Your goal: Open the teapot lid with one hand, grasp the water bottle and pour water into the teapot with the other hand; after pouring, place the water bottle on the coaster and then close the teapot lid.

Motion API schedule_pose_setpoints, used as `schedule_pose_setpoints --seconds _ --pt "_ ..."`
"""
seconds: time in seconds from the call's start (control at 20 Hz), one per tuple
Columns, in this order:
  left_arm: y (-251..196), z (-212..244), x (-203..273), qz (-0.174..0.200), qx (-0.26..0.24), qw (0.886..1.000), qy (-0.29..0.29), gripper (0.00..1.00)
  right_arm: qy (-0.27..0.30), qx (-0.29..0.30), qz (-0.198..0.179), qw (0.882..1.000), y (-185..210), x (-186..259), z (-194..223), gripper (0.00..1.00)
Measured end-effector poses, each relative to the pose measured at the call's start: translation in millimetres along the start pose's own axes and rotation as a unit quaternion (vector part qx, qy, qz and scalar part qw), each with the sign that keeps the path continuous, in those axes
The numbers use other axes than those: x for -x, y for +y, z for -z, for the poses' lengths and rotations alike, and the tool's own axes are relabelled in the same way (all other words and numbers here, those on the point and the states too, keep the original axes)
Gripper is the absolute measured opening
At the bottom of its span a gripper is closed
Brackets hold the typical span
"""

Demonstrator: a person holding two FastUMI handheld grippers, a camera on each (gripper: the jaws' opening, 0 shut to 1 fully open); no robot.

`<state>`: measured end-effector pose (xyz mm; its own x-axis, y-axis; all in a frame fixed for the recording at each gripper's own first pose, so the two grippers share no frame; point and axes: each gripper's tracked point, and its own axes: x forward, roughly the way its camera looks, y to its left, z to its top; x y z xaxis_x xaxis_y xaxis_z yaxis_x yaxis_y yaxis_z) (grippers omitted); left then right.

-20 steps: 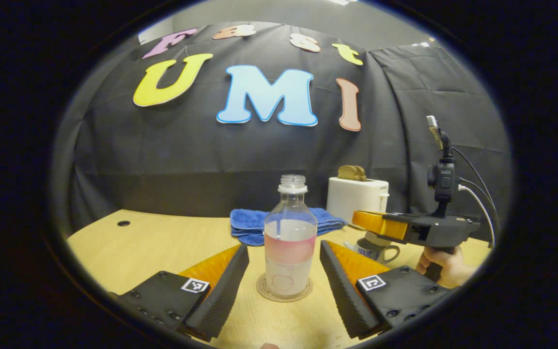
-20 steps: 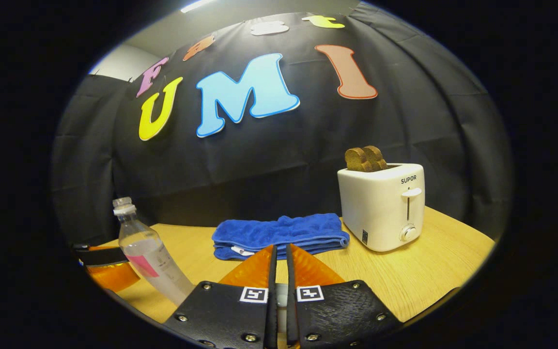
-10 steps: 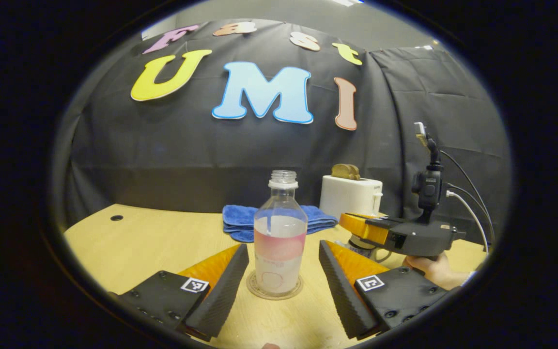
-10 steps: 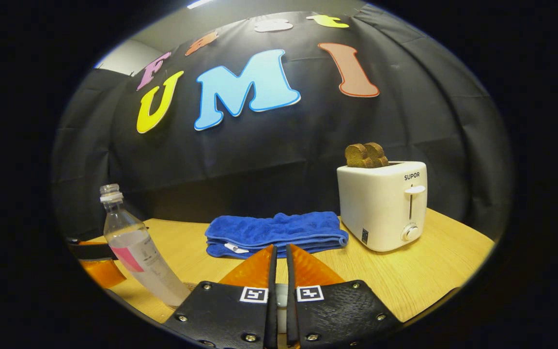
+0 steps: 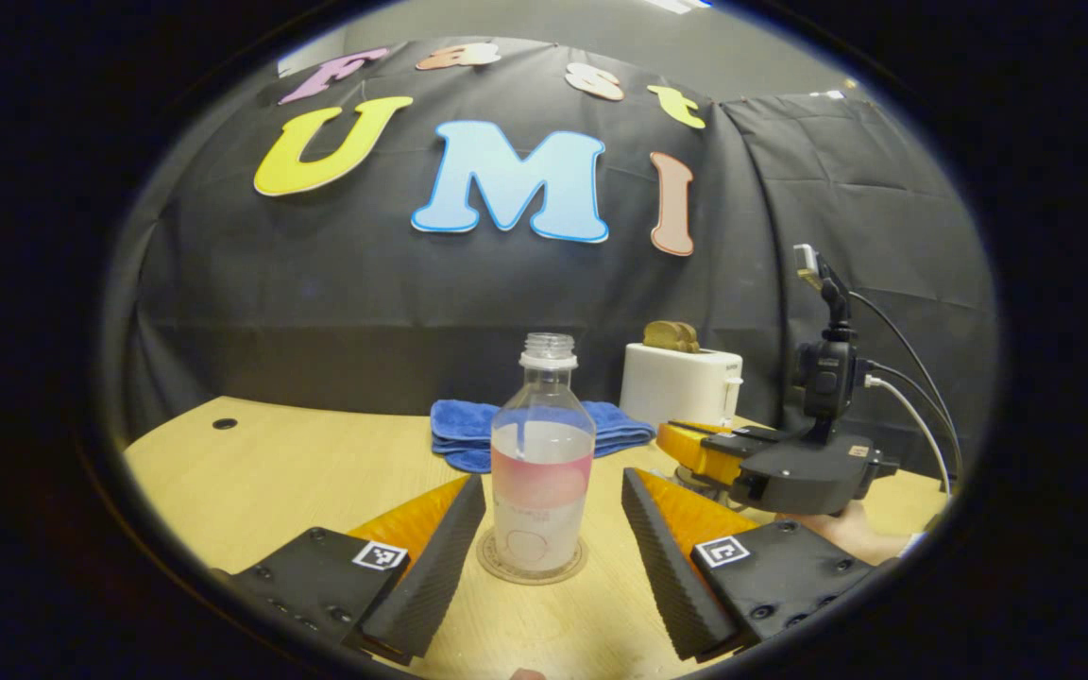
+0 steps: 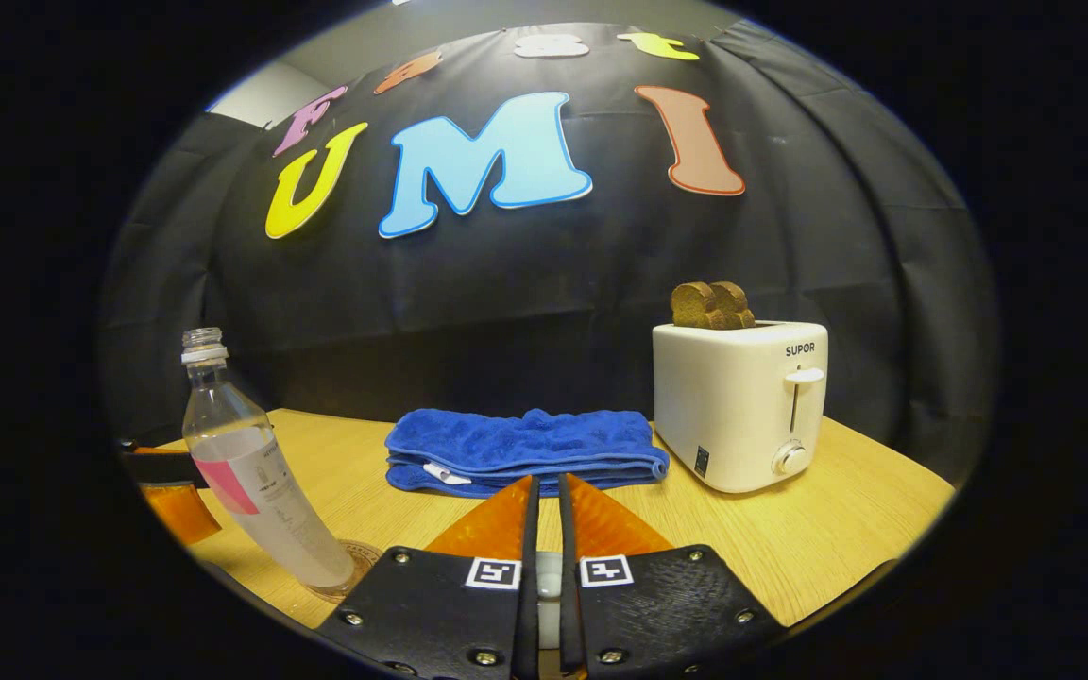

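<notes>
L gripper is wide open, holding nothing. The bottle stands upright between its fingers, clear of both, on the coaster. Vs 1 s ago the bottle sits a bit farther ahead and smaller in the left gripper view, so the L gripper is backing off; release looks done and the bottle step is finished.

R gripper is nearly shut, fingers a thin slit apart, with something pale wedged low between them, probably the lid knob; can't tell for sure. In the left gripper view it sits ahead-right of the L gripper, lower than 1 s ago, and it now covers the teapot that showed under it then. So it's likely coming down to put the lid back on, the last step.

Beyond the R gripper: blue towel straight ahead, toaster ahead-right, bottle off to its left. Cap is off and water's left in the bottle, so don't bump it.
</notes>
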<state>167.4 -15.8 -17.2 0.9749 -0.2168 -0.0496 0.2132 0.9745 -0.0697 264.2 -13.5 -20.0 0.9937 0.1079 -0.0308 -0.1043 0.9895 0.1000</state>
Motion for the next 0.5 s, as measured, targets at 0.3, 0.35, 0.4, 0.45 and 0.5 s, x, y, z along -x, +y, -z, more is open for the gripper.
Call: schedule_pose_setpoints --seconds 0.3,0.35,0.4,0.45,0.5 --pt "1.9 -1.9 0.1 -0.002 -0.004 1.000 -0.003 1.00 0.003 0.007 0.008 1.000 1.4 0.7 1.0 0.14" --pt "3.4 -2.7 0.0 -0.004 -0.004 1.000 -0.003 1.00 0.004 0.008 0.012 1.000 0.5 0.3 0.5 0.14" --pt "2.6 -0.8 -0.8 -0.003 -0.004 1.000 -0.002 1.00 0.005 0.012 0.018 1.000 -1.8 1.6 0.7 0.15" --pt "2.5 -0.7 -0.4 -0.003 -0.005 1.000 -0.001 1.00 0.004 0.018 0.020 1.000 -2.1 2.5 0.0 0.15" --pt "2.3 0.7 -0.6 -0.003 -0.004 1.000 0.000 1.00 0.003 0.025 0.022 0.999 -0.9 3.1 -0.1 0.21"
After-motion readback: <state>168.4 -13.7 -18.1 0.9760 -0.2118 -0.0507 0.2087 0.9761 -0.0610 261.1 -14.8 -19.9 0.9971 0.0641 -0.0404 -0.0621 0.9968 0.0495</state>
